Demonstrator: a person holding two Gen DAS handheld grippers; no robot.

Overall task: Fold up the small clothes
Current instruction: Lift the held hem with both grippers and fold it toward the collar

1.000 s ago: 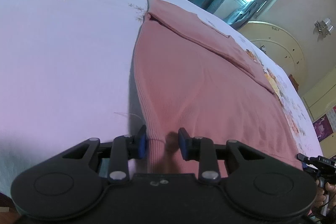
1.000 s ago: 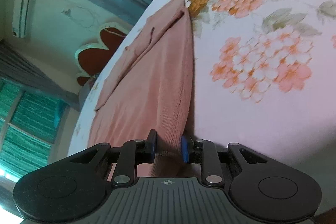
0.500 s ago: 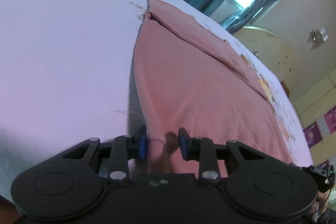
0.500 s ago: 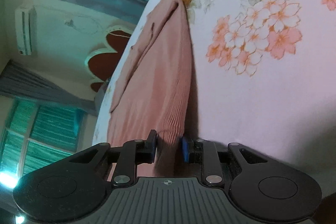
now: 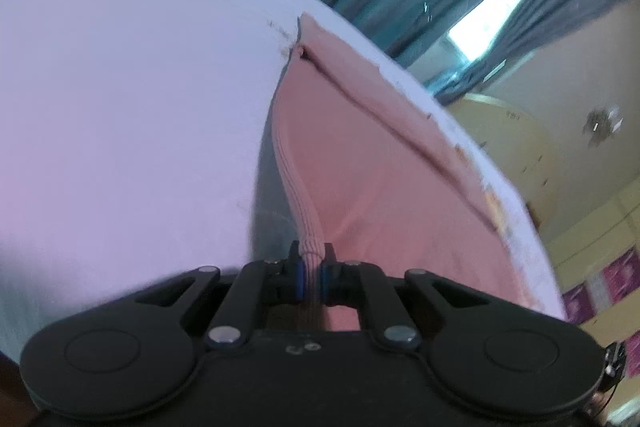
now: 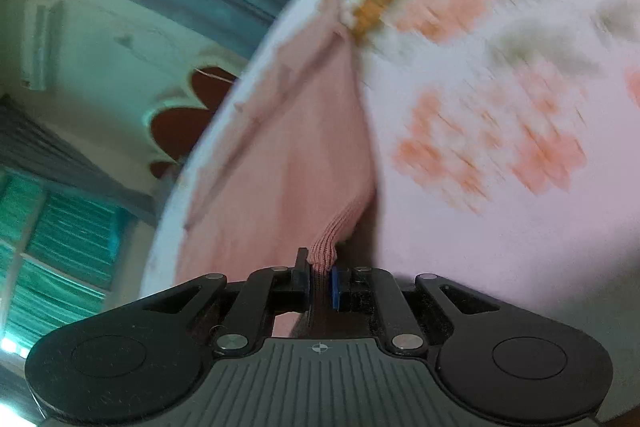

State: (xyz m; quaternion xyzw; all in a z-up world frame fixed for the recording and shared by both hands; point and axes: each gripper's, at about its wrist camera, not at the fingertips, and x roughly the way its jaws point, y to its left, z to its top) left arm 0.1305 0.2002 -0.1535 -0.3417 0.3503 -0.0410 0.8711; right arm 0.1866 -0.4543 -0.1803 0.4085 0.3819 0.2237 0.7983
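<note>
Both grippers, left gripper [image 5: 311, 269] and right gripper [image 6: 320, 277], had just pinched the pink knit garment [image 5: 384, 179] by its ribbed hem; carrying the hem evenly toward the far edge seemed next.

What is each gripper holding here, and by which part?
Both hold the pink garment: the left gripper and the right gripper have each just closed on a ribbed hem corner.

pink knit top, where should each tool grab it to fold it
At the ribbed hem corners of the pink knit top, coming in low from the near edge. The left tool and right tool already pinch those thick corners, which lift off the bedsheet.
</note>
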